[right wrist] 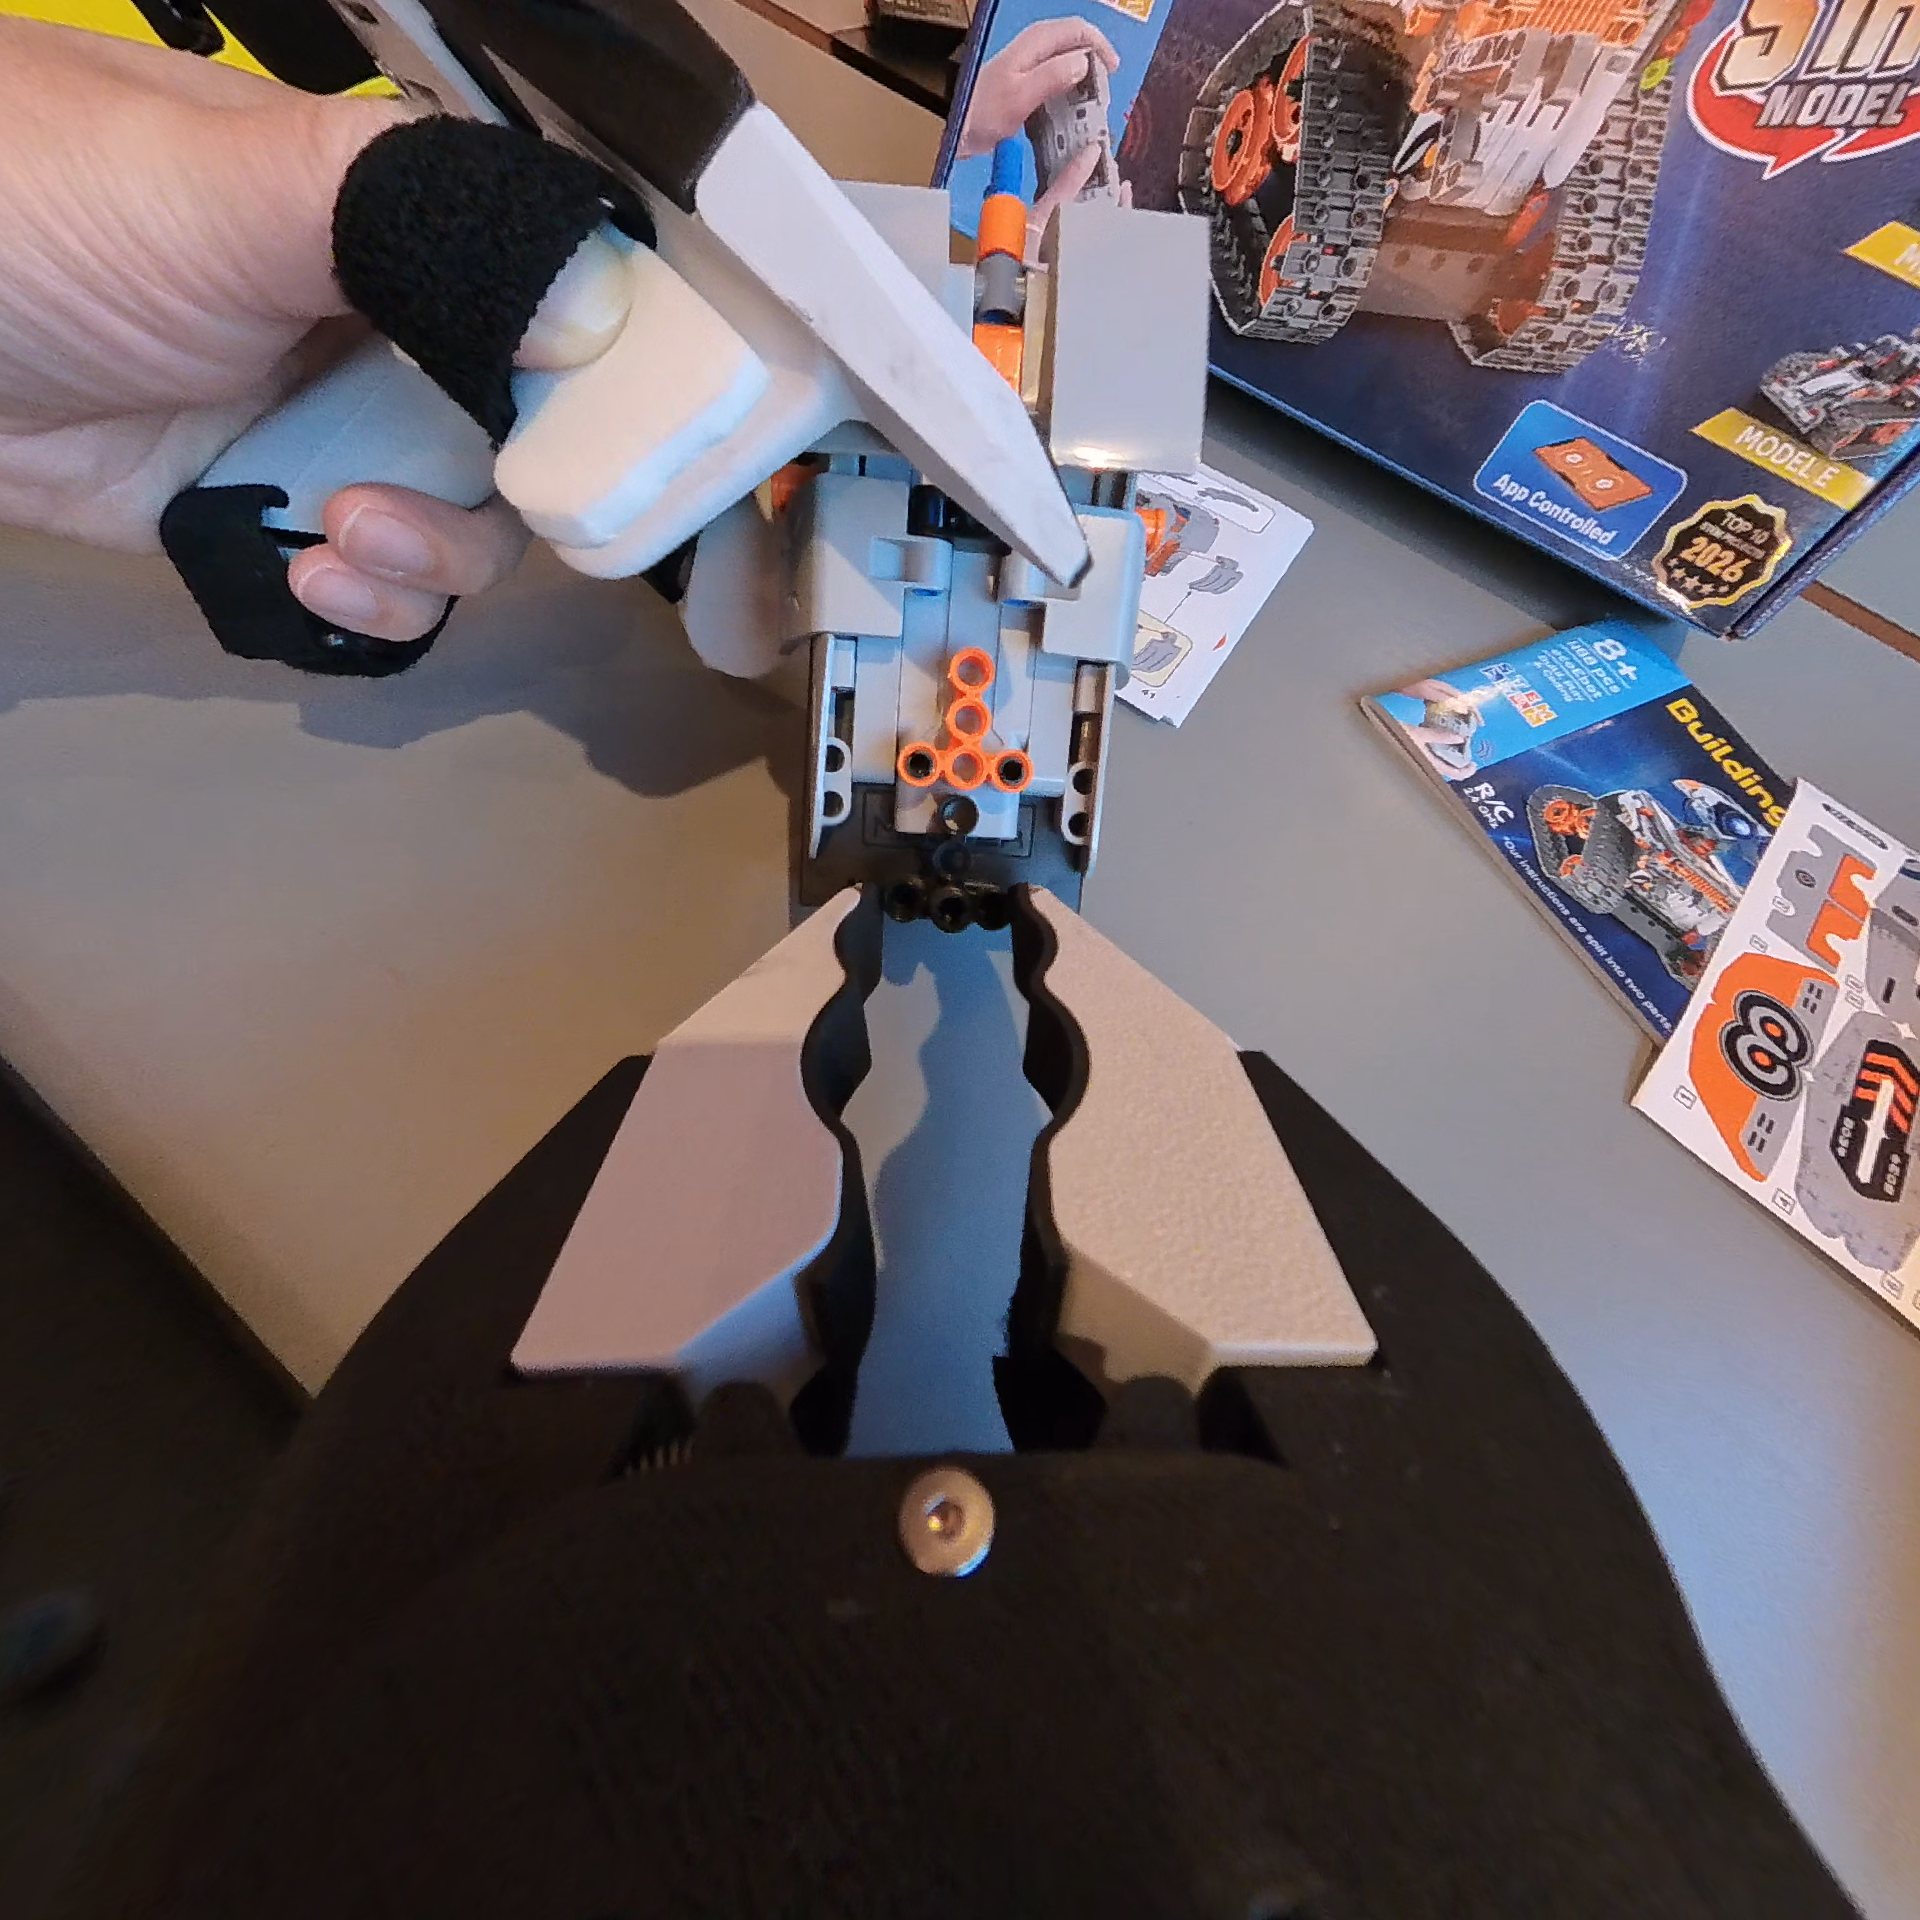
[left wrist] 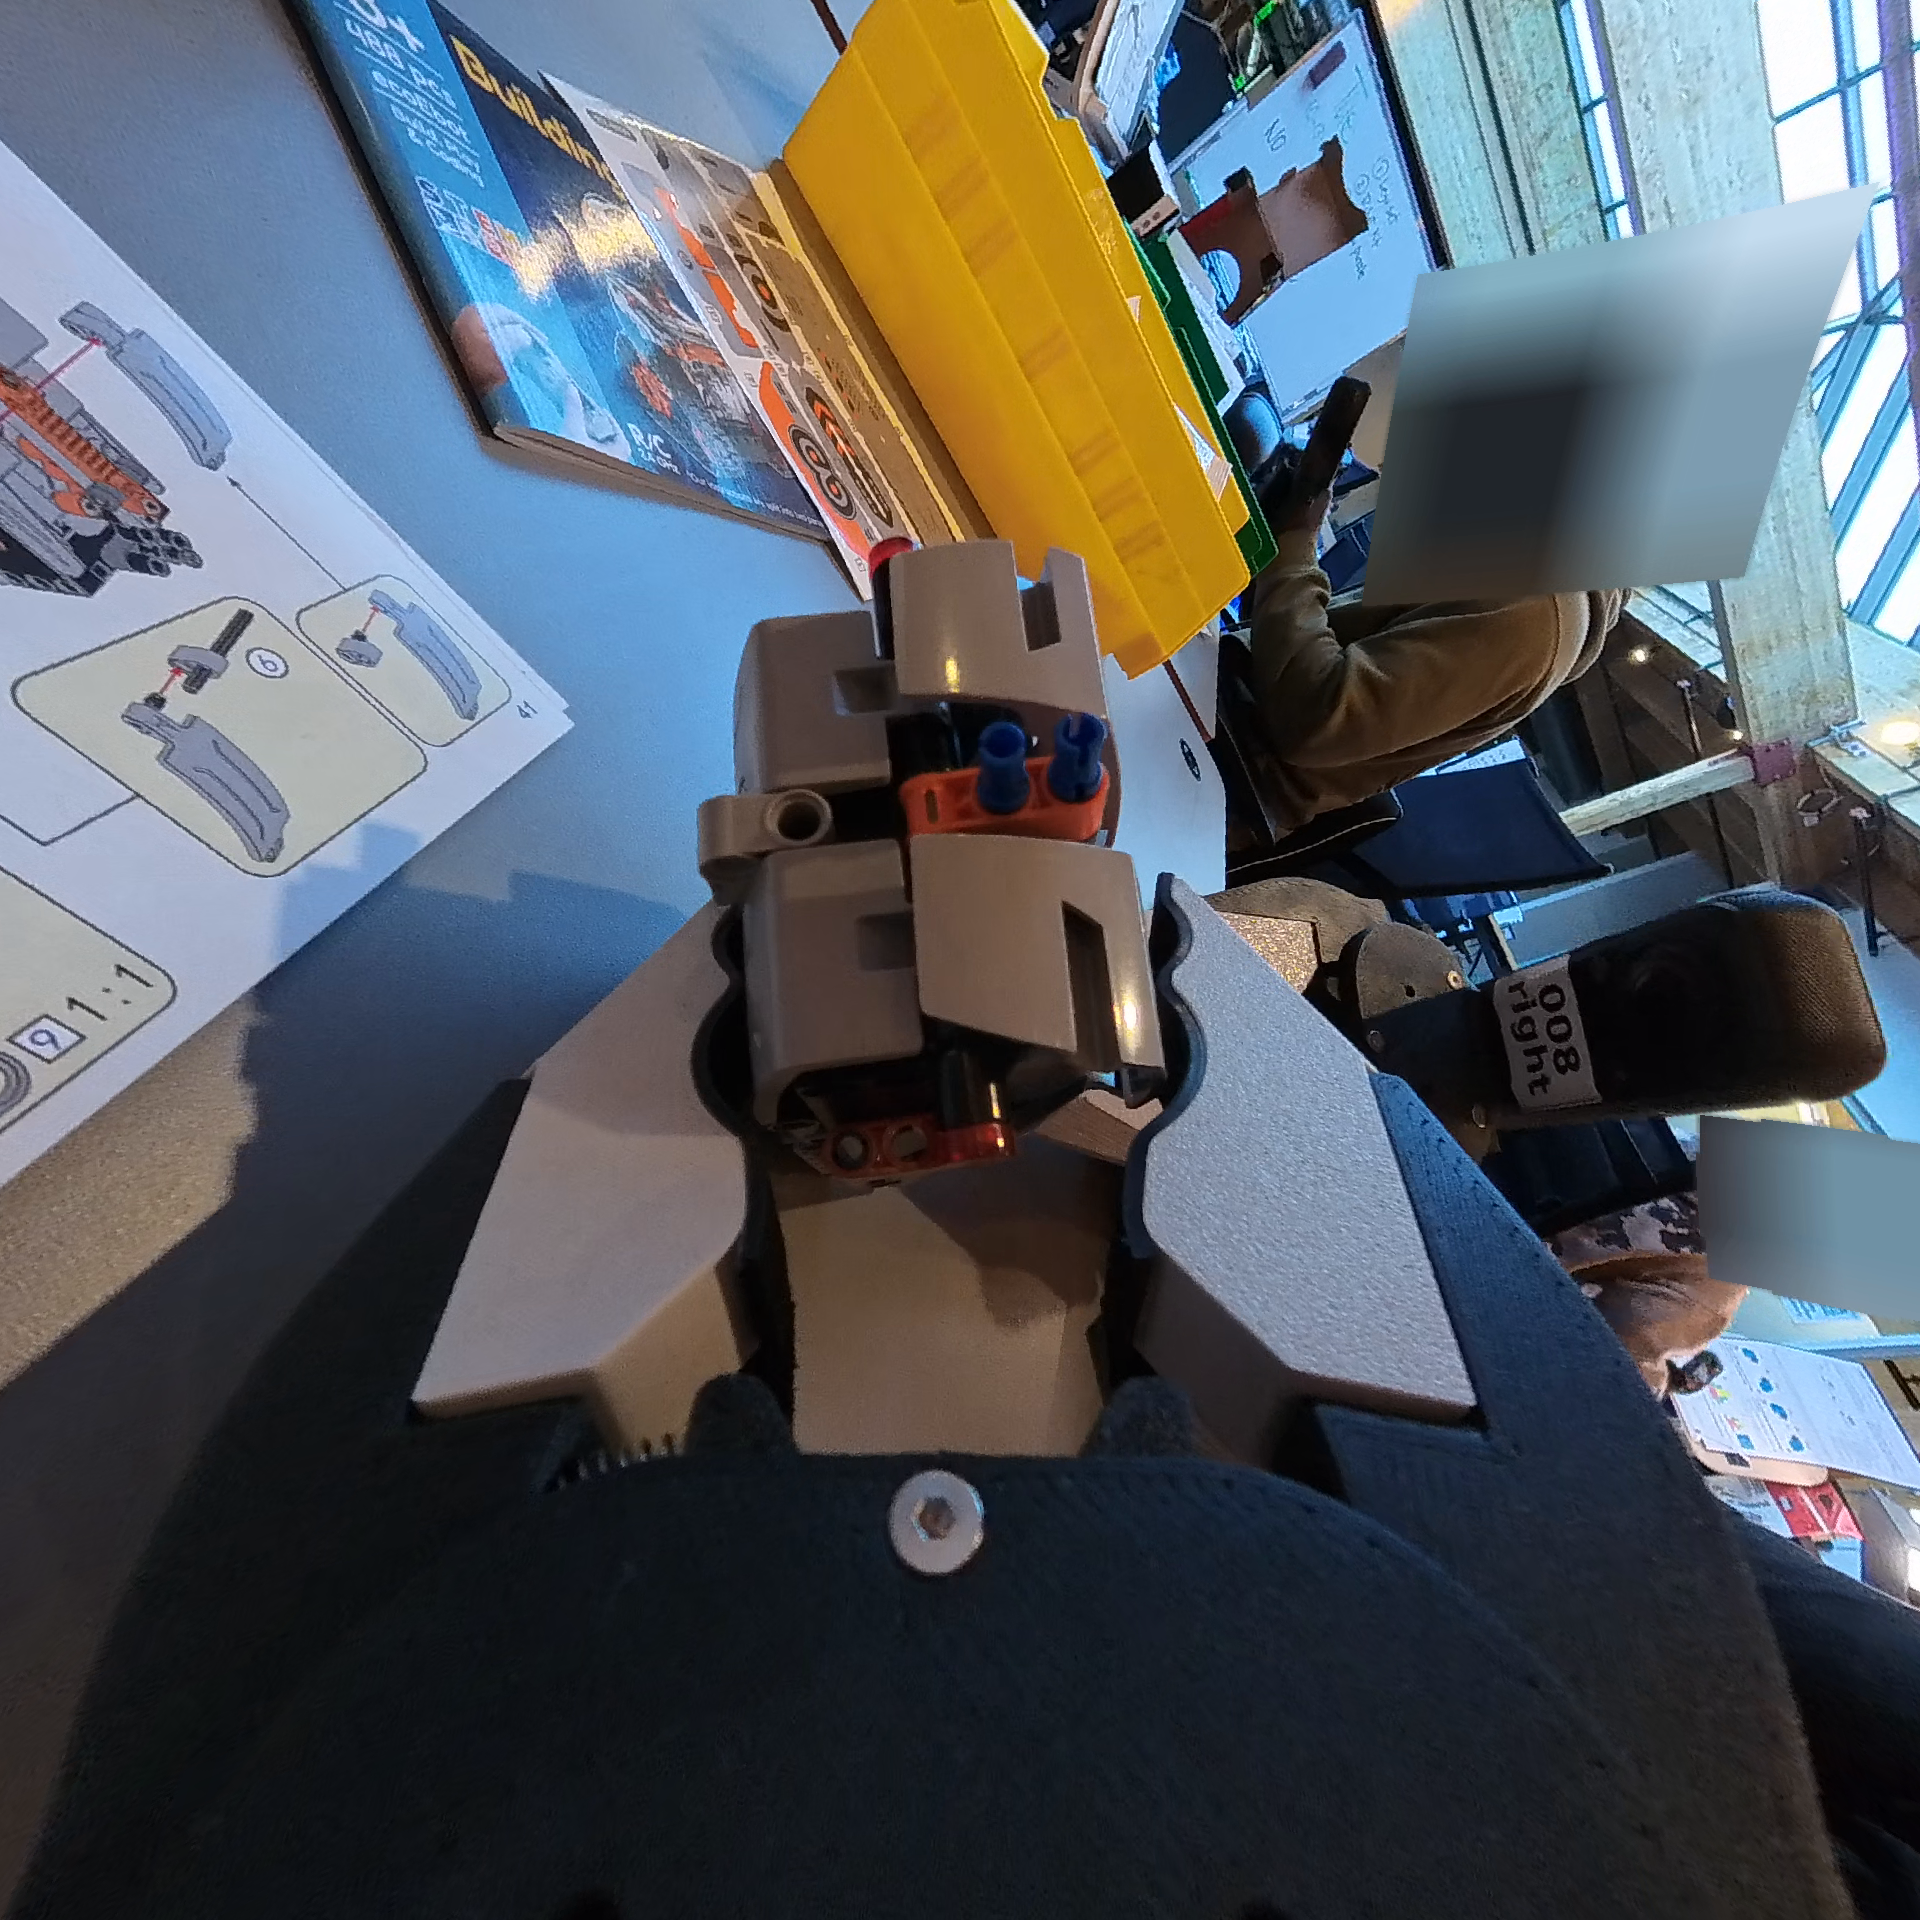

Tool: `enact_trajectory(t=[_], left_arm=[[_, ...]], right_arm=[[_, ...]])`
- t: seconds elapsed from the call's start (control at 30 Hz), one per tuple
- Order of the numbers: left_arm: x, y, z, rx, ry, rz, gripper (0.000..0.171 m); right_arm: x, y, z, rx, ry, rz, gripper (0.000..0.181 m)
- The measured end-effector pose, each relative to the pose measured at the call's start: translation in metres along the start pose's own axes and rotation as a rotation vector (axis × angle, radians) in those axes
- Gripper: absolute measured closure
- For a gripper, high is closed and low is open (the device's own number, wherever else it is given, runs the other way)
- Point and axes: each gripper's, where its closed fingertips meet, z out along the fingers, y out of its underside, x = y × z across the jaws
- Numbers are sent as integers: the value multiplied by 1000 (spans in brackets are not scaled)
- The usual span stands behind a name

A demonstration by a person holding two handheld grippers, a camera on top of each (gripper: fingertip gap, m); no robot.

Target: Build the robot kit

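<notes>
Grey and orange brick model (left wrist: 925, 862) sits clamped in my left claw (left wrist: 940, 1049), lifted off the grey surface (right wrist: 416, 894) so its underside faces my right claw (right wrist: 940, 914). That one stands apart, tips just at the model's black pin holes, gripping nothing. The instruction sheet (left wrist: 208, 623) lies flat nearby, readable.

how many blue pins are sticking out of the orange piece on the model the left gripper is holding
2. Both blue pins stand side by side in the orange piece near the middle of the grey model: one on the left, one on the right. More could be hidden behind the grey panels.
</notes>
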Motion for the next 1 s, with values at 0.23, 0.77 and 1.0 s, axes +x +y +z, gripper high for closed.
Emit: enact_trajectory(t=[0.23,0.77,1.0], left_arm=[[0,0,0,1,0,1,98],[0,-1,1,7,0,2,99],[0,-4,1,45,-2,5,99]], right_arm=[[0,0,2,-10,10,3,159],[1,1,2,-21,16,12,159],[1,2,3,-39,20,22,159]])
